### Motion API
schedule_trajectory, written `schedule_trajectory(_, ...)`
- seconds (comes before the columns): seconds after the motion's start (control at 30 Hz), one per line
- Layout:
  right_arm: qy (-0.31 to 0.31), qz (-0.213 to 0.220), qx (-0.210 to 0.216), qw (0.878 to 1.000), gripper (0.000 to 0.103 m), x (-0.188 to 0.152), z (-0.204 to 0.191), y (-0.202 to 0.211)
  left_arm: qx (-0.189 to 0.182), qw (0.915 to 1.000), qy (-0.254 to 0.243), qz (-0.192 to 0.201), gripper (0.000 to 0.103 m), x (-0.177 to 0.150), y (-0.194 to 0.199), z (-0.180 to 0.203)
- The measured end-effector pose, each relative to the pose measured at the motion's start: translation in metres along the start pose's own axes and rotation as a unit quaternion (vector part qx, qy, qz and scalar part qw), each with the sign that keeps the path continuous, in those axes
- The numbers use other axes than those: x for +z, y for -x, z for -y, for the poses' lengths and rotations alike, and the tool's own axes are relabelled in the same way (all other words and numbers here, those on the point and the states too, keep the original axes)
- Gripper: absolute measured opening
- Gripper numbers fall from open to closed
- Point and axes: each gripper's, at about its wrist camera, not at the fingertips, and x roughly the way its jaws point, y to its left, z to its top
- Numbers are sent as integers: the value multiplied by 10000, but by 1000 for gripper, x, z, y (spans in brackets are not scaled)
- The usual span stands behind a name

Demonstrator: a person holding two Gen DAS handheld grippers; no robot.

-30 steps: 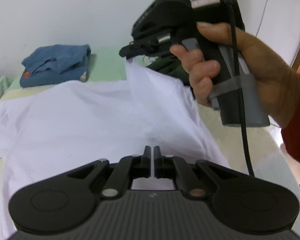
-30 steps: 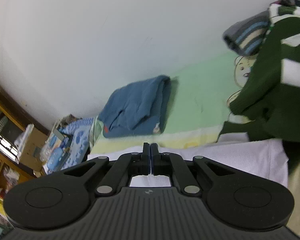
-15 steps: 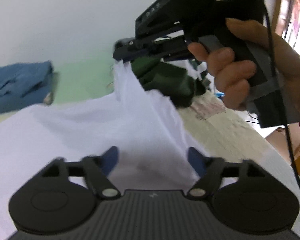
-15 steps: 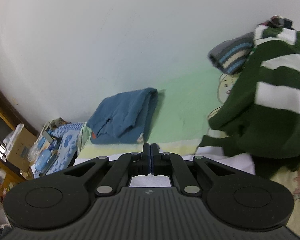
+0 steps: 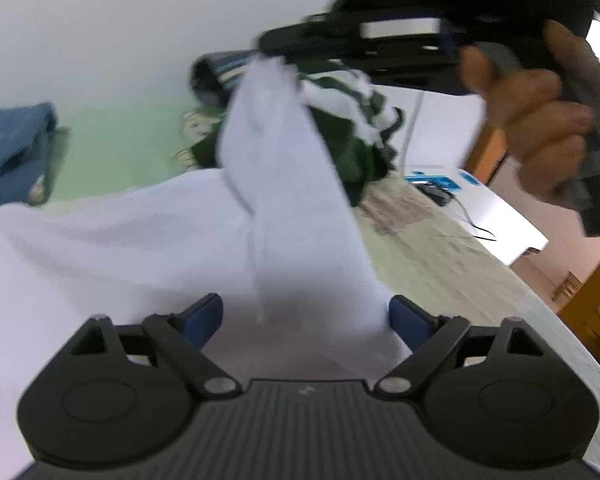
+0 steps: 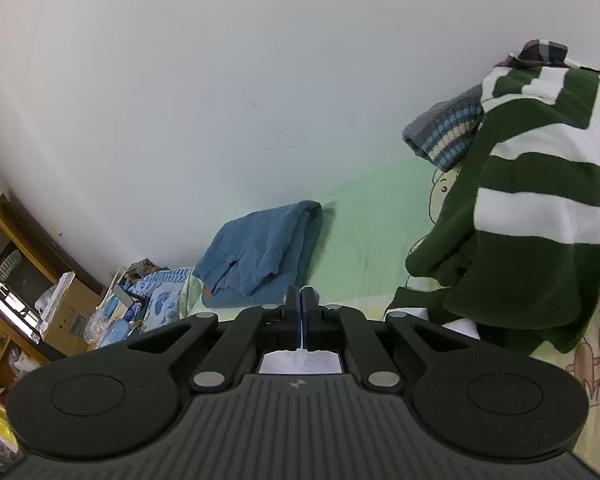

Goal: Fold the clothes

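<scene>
You are facing a plain white wall that is running behind a bed whose pale green sheet is meeting it along a straight line. At the left of the right wrist view, a wooden shelf unit is standing against that wall, crowded with small items. In the left wrist view, a white table is sitting beside the bed, and wooden furniture is showing at the right edge.

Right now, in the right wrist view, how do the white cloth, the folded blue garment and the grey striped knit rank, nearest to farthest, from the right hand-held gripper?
1. White cloth: pinched in the shut right hand-held gripper.
2. Folded blue garment: just beyond the tips, slightly left, on the green sheet.
3. Grey striped knit: far right, up by the wall.
</scene>
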Motion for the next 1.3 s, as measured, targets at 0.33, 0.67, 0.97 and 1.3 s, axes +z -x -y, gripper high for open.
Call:
schedule_trajectory(0.33, -39, -12, -24, 10000, 1, -3, 4, 2, -792, 9954, 528, -76, 24, -4, 11, 7)
schedule_trajectory(0.67, 32, 27, -92, 9999, 1, -10, -2, 1, 144, 9986, 489, 130, 2, -22, 34, 25)
schedule_trajectory(0.97, 146, -85, 99, 9998, 1, -21, -20, -7, 673, 9964, 286, 434, 2, -32, 72, 48)
schedule_trajectory(1.3, 260, -383, 188, 9987, 1, -51, -40, -50, 1263, 9914, 329, 3, 12, -49, 76, 39)
